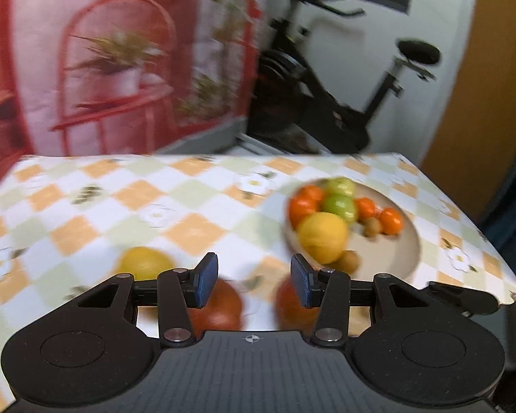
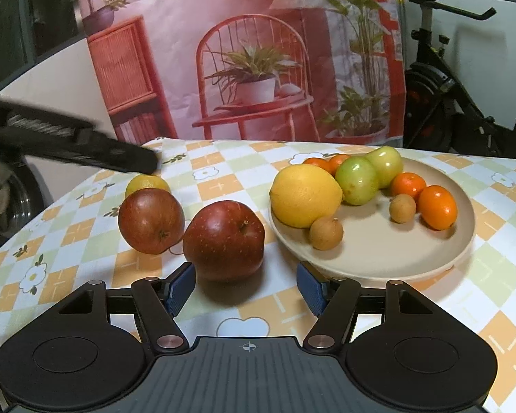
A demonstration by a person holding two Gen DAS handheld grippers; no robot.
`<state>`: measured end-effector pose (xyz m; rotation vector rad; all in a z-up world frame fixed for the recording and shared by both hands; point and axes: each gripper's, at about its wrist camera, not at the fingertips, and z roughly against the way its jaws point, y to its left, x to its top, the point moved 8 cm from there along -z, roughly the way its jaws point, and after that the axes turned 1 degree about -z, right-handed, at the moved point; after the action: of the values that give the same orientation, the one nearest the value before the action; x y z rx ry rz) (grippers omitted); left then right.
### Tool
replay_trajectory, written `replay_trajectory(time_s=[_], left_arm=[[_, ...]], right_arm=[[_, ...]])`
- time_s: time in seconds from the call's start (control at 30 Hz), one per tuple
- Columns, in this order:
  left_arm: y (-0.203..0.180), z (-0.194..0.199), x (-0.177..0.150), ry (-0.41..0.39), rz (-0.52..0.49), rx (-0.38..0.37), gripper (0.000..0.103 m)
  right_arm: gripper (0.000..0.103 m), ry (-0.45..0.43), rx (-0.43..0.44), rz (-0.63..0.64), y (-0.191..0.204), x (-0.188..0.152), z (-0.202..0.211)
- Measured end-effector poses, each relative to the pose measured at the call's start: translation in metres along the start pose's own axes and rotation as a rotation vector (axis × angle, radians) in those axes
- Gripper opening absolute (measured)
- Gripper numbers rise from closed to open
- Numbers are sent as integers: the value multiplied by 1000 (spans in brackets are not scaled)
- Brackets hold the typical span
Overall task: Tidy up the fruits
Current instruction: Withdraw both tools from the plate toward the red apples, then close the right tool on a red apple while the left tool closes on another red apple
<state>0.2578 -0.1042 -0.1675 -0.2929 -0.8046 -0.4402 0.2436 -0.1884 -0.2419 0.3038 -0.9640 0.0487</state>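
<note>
Right wrist view, near to far. Right gripper [image 2: 246, 287] open, nothing between the blue pads [image 2: 180, 287]; near apple [image 2: 224, 240] sitting just ahead of the fingertips on the checked tablecloth [image 2: 481, 275], left pad almost level with its flank, right pad well clear of it. Second apple [image 2: 151, 219] just behind and to the left, close to the first but seemingly not touching. Small lemon [image 2: 148, 183] tucked behind the second apple. Beige plate [image 2: 378, 254] to the right, rim just beside the right pad, holding a large lemon [image 2: 304, 194], two green fruits, several small oranges and two small brown fruits. Left gripper's body [image 2: 68, 141] reaching in from the left, above the small lemon.

Likely step: seizing the near apple for transfer to the plate. To do it well: shift left so the apple is centred between the pads, advance until they straddle its widest girth, close gently on the round waxy skin, lift clear of the plate rim before moving across. Bare floor on the near right of the plate looks like the best landing spot.

Left wrist view, blurred. Left gripper [image 1: 254, 280] open and empty, hanging over both apples, small lemon ahead to its left. Shows what the right view cannot: the left pads' gap. Right view alone gives sharp fruit detail and spacing.
</note>
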Motion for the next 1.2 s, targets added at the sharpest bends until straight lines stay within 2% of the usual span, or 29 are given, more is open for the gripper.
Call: replay_trajectory(time_s=[0.2,0.33,0.5,0.7,1.0,1.2], left_arm=[[-30,-38,-8,110,-26,-65,49],[-29,-47,-15,148,-28,-82,48],[-13,-45,-15,156,57,-105,48],[4,-41,-16,161,111,-110,46],[6,-40,-16,150,108,-116,45],[0,-38,-18,160,97,-133,44]], right_arm=[[61,15,15,5,1,-3,-2],[61,21,31,10,3,-4,-4],[61,28,54,16,7,-1,-11],[59,36,92,32,15,7,-23],[59,68,112,85,26,14,-44],[58,72,109,84,27,12,-40]])
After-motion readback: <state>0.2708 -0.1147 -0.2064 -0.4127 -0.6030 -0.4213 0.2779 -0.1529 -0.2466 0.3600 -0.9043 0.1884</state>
